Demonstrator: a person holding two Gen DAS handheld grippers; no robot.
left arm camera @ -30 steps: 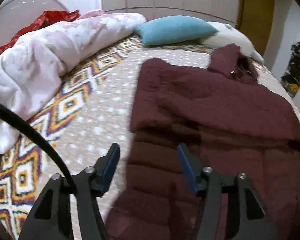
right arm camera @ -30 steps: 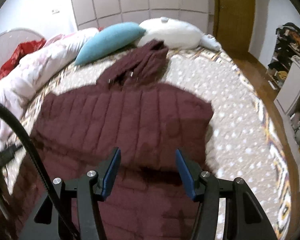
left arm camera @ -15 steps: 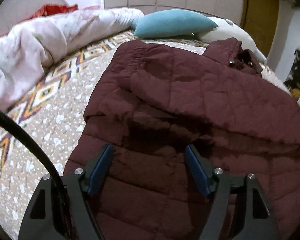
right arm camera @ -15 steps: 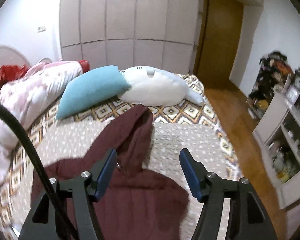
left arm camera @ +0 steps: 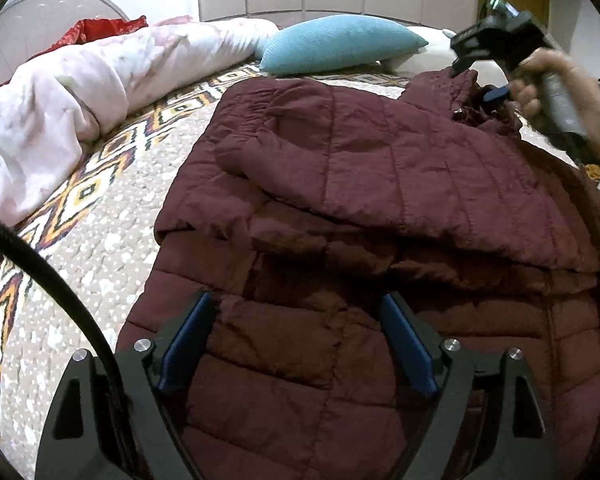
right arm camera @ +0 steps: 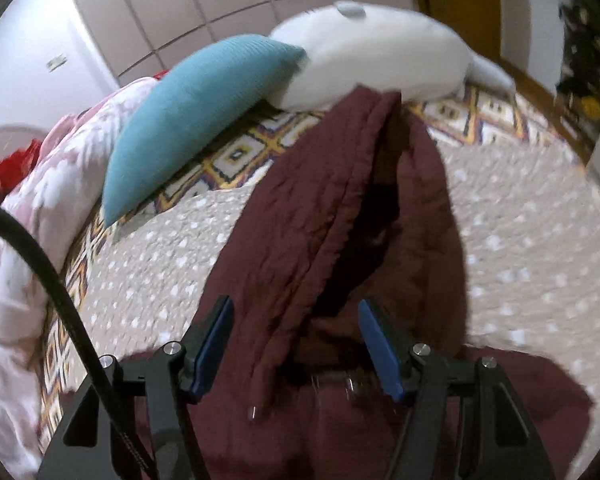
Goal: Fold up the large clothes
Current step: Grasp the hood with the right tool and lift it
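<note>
A maroon quilted hooded jacket [left arm camera: 360,184] lies on the bed with its sleeves folded across the body. My left gripper [left arm camera: 296,336] is open and hovers just above the jacket's lower body. My right gripper [right arm camera: 296,344] is open, with its jaws on either side of the base of the hood [right arm camera: 340,184], which stretches away towards the pillows. In the left wrist view the right gripper [left arm camera: 480,80] shows at the hood, held by a hand.
The bedspread [left arm camera: 112,208] is beige with white dots and a diamond border. A pink-white duvet [left arm camera: 60,92] is bunched along the left. A teal pillow [right arm camera: 192,116] and a white pillow [right arm camera: 372,52] lie at the head. A wardrobe and door stand behind.
My right gripper has dropped from a raised view of the room down to the jacket's hood. My left gripper has edged forward over the jacket body. Both stay open.
</note>
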